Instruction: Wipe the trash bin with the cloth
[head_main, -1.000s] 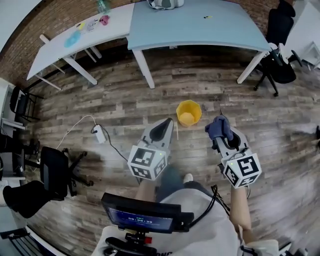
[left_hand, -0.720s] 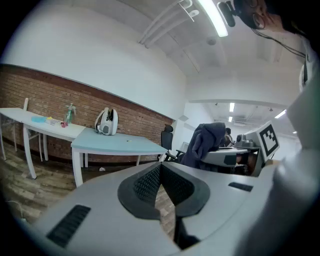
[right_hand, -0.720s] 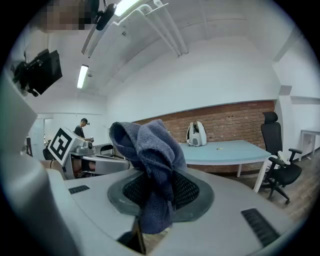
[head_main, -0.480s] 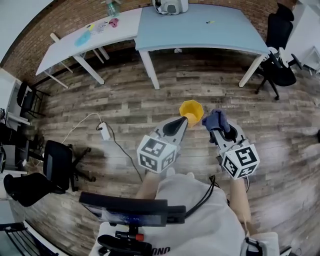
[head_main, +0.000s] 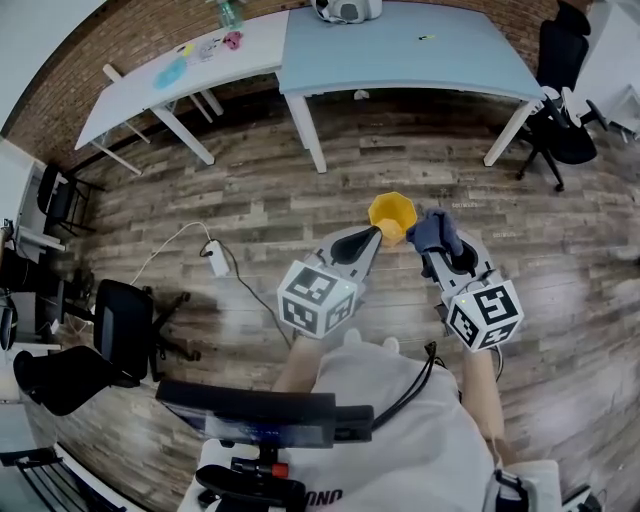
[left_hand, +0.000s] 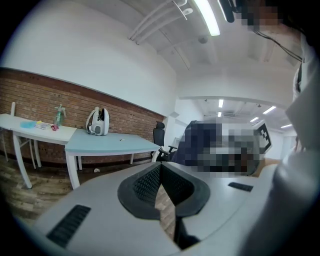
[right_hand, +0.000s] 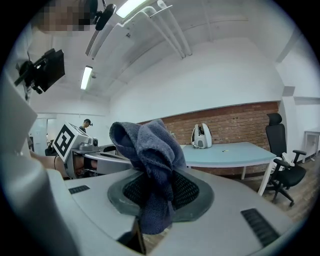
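Note:
The yellow trash bin (head_main: 392, 214) stands on the wood floor in the head view. My left gripper (head_main: 371, 236) is shut with nothing in it, its tip right at the bin's near left rim. In the left gripper view the ribbed pads (left_hand: 148, 184) of the left gripper (left_hand: 160, 171) meet with nothing between them. My right gripper (head_main: 438, 246) is shut on a dark blue cloth (head_main: 433, 229), just right of the bin. In the right gripper view the right gripper (right_hand: 155, 192) pinches the cloth (right_hand: 150, 150), which bunches up above the pads. The bin shows in neither gripper view.
A pale blue table (head_main: 400, 45) and a white table (head_main: 170, 85) stand at the back by the brick wall. Office chairs are at the right (head_main: 560, 130) and left (head_main: 120, 335). A power strip (head_main: 215, 262) with its cable lies on the floor, left of the grippers.
Both grippers have moved forward toward the bin. The left tip, formerly short and left of it, now reaches its rim. The cloth has come up beside the bin's right.

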